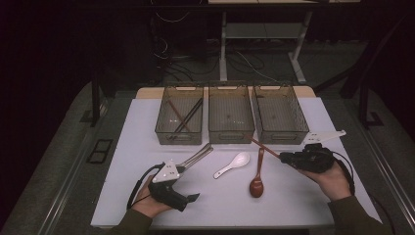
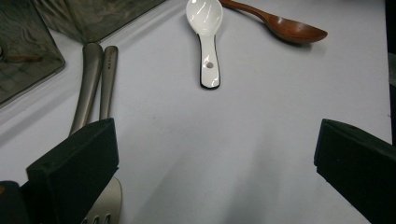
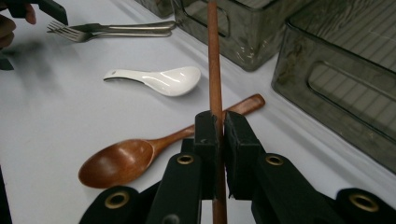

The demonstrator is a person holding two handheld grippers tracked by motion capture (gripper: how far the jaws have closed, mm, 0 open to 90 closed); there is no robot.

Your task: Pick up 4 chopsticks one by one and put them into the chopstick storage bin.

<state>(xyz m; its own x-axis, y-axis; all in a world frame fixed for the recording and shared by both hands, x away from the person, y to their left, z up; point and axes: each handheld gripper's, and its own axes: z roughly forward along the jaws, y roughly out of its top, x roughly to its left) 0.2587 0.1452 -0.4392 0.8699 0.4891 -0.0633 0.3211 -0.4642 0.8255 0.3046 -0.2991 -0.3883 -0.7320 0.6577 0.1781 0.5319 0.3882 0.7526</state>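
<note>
One thin brown wooden stick [image 3: 214, 56] is pinched tight between the jaws of the right gripper [image 3: 219, 126], lifted near the right side of the white table [image 1: 122, 186], just in front of the clear bins [image 1: 230, 115]. The left gripper [image 2: 215, 158] is held wide open, with nothing in it, beside two metal forks [image 2: 93, 79] near the front left corner.

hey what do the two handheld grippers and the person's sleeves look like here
Both grippers are black. The left gripper carries a pale grey three-cornered plate with small dark dots, and a black cable loops behind it. The right gripper has a similar pale plate and a black cable. Its jaws are blocky black pads on arms with brass-coloured eyelets. The sleeves are dark olive.
</note>
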